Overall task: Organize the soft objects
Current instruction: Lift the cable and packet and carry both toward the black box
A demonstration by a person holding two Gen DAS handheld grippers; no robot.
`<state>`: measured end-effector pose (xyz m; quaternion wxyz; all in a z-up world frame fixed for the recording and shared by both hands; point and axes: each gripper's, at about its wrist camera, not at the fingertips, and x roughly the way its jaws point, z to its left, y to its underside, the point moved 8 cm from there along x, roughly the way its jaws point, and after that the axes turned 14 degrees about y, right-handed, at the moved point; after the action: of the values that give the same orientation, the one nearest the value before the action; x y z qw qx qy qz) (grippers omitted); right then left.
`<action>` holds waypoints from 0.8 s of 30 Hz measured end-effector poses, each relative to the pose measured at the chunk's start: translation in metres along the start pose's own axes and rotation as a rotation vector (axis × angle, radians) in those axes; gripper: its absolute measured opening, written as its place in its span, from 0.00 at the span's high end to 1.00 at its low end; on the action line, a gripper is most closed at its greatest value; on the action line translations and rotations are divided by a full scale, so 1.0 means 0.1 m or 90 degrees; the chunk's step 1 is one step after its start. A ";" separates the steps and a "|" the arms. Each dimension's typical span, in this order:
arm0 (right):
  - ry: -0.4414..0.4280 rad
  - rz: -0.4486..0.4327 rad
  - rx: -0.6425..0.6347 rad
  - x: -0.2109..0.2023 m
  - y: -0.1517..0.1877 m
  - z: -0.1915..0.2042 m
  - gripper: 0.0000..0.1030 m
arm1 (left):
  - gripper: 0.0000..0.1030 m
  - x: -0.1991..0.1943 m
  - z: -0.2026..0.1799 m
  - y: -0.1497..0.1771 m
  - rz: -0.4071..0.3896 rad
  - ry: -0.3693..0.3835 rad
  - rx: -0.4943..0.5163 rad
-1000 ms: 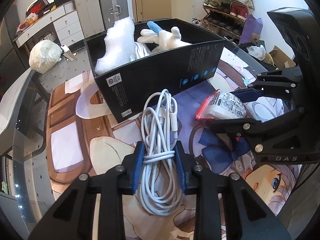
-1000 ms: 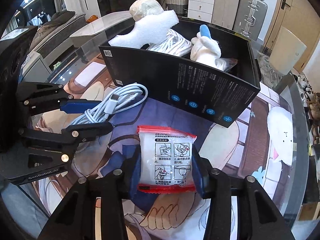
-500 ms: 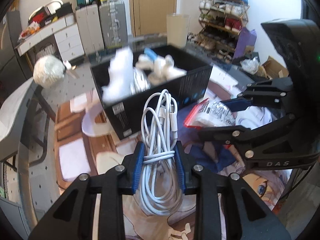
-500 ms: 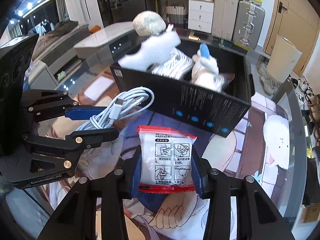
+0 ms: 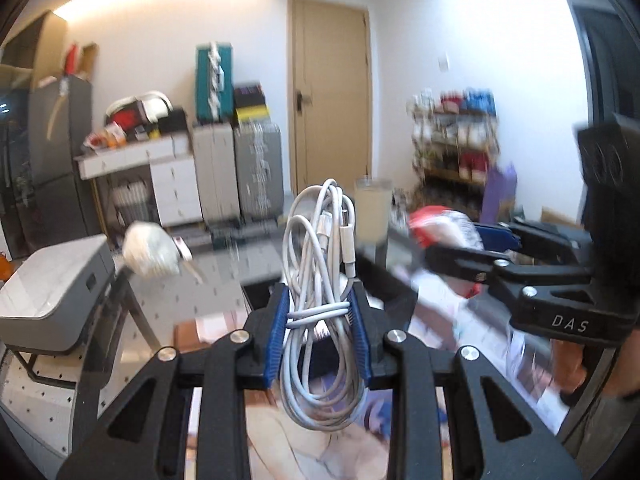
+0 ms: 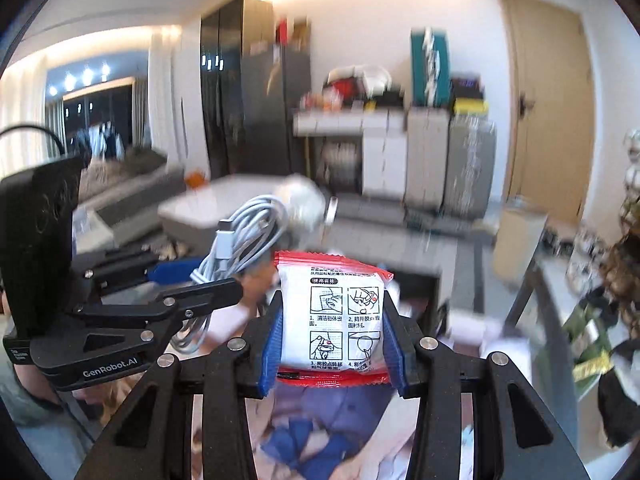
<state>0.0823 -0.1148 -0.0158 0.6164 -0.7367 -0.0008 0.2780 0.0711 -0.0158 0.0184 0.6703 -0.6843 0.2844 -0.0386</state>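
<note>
Now both grippers are lifted above the worktop point(image 5: 224, 276), each clamped on its own item; the left gripper point(image 5: 319, 334) has its blue pads pressed against the sides of a coiled white cable point(image 5: 320, 280), whose loops rise above the fingertips and hang down below them, a plug end dangling on the right side of the bundle; the right gripper point(image 6: 332, 340) is closed on a white packet point(image 6: 332, 316) with red sealed edges and printed instruction drawings, held upright between its blue pads and clear of the surface; seen from the left wrist, the right gripper reaches in from the right with the packet's red edge showing at its tips; seen from the right wrist, the left gripper point(image 6: 192, 280) stands to the left with the cable point(image 6: 240, 240) sticking out past its fingers; below the packet lies a printed mat point(image 6: 320, 432) with blue and pale figures; a rounded white bundle point(image 5: 150, 254) sits farther back on the worktop; the background is blurred.
</note>
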 end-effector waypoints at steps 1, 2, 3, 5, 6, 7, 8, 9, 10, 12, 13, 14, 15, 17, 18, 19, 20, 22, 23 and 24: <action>0.022 -0.037 0.010 -0.10 -0.06 -0.05 0.58 | 0.72 -0.05 0.01 -0.04 -0.018 -0.002 0.000; 0.040 -0.072 0.019 -0.20 -0.12 -0.08 0.58 | 0.72 -0.12 0.02 -0.09 -0.037 -0.006 0.002; 0.042 -0.084 0.020 -0.27 -0.14 -0.11 0.58 | 0.72 -0.18 0.04 -0.13 -0.056 -0.010 0.004; 0.051 -0.111 0.024 -0.37 -0.20 -0.11 0.58 | 0.72 -0.25 0.08 -0.18 -0.077 -0.016 0.008; 0.049 -0.116 0.023 -0.41 -0.21 -0.10 0.58 | 0.72 -0.29 0.10 -0.20 -0.090 -0.019 0.009; 0.048 -0.119 0.020 -0.44 -0.22 -0.08 0.58 | 0.72 -0.30 0.11 -0.21 -0.095 -0.019 0.009; 0.049 -0.122 0.020 -0.45 -0.23 -0.07 0.58 | 0.72 -0.31 0.12 -0.22 -0.099 -0.018 0.010; 0.048 -0.122 0.019 -0.46 -0.22 -0.07 0.58 | 0.72 -0.32 0.13 -0.22 -0.101 -0.019 0.011; 0.048 -0.123 0.018 -0.46 -0.21 -0.07 0.58 | 0.72 -0.33 0.14 -0.23 -0.102 -0.018 0.012; 0.047 -0.119 0.017 -0.41 -0.22 -0.08 0.58 | 0.72 -0.33 0.15 -0.23 -0.104 -0.017 0.012; 0.046 -0.119 0.019 -0.42 -0.22 -0.08 0.58 | 0.72 -0.32 0.16 -0.23 -0.103 -0.016 0.012; 0.046 -0.118 0.020 -0.40 -0.22 -0.10 0.58 | 0.72 -0.32 0.16 -0.22 -0.101 -0.015 0.013; 0.047 -0.118 0.020 -0.42 -0.21 -0.09 0.58 | 0.72 -0.31 0.16 -0.22 -0.101 -0.018 0.013; 0.052 -0.118 0.022 -0.43 -0.20 -0.10 0.58 | 0.72 -0.29 0.17 -0.21 -0.096 -0.019 0.012; 0.053 -0.118 0.023 -0.44 -0.19 -0.11 0.58 | 0.72 -0.29 0.16 -0.21 -0.095 -0.024 0.013; 0.053 -0.118 0.025 -0.44 -0.19 -0.11 0.58 | 0.72 -0.28 0.14 -0.21 -0.097 -0.026 0.012; 0.054 -0.118 0.027 -0.45 -0.20 -0.12 0.58 | 0.72 -0.28 0.14 -0.21 -0.096 -0.024 0.010; 0.056 -0.117 0.028 -0.42 -0.19 -0.12 0.58 | 0.72 -0.28 0.15 -0.21 -0.097 -0.026 0.007; 0.057 -0.116 0.031 -0.41 -0.19 -0.13 0.58 | 0.72 -0.28 0.15 -0.22 -0.098 -0.025 0.007; 0.057 -0.115 0.032 -0.41 -0.19 -0.12 0.58 | 0.72 -0.28 0.15 -0.23 -0.099 -0.025 0.007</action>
<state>0.0587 -0.1350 0.0198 0.6564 -0.7299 -0.0328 0.1880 0.0620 0.0080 0.0474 0.6747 -0.7012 0.2167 -0.0785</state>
